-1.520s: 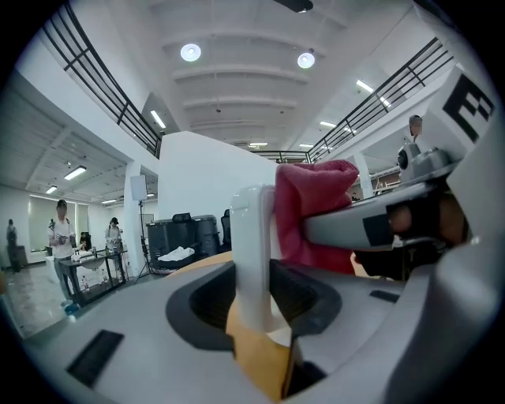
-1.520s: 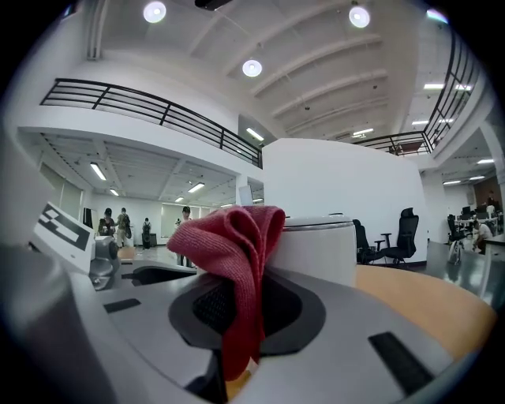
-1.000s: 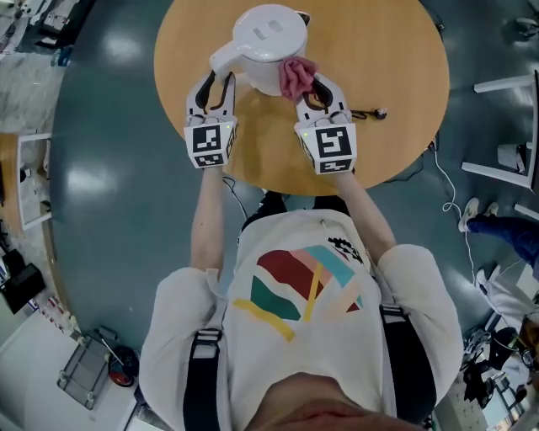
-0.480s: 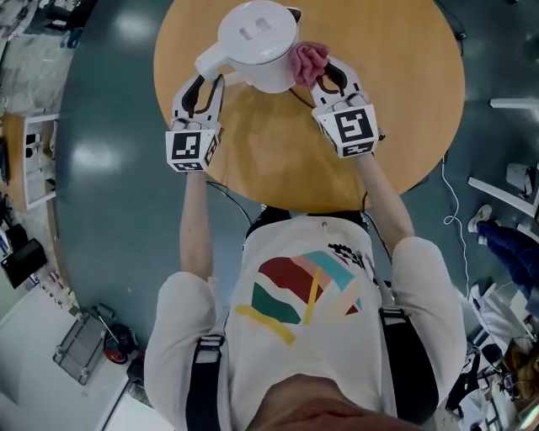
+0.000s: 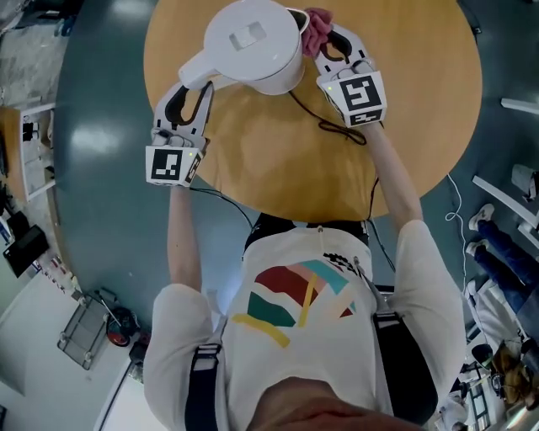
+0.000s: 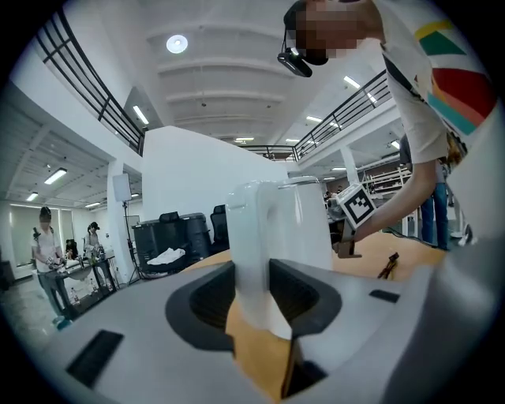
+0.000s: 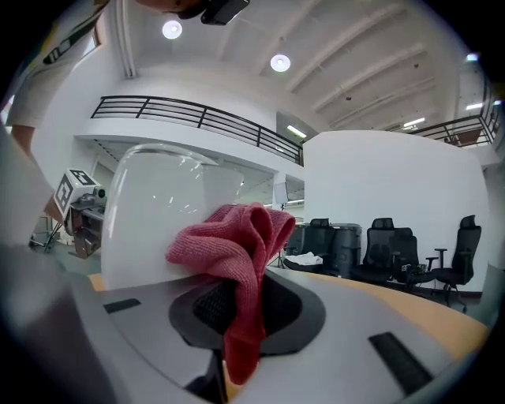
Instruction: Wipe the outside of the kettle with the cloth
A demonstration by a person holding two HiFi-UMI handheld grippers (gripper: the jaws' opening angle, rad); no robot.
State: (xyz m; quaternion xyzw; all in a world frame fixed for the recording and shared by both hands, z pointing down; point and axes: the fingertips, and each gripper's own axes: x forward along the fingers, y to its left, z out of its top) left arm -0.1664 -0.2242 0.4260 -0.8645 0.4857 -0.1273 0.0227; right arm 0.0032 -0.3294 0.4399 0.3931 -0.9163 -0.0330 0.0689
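Two tools work at white kettle (image 5: 253, 42) on round desk (image 5: 404, 109). Head view: left tool (image 5: 194, 84) at handle (image 5: 195, 71), right tool (image 5: 327, 40) at kettle's right side with red cloth (image 5: 317, 23). Left gripper view alone shows jaws clamped on handle. Right gripper view alone shows jaws pinching cloth, bunched top touching kettle wall.

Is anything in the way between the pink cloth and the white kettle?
Nothing visible. The right tongs grip the cloth, which seems to lie directly against the side of the kettle.
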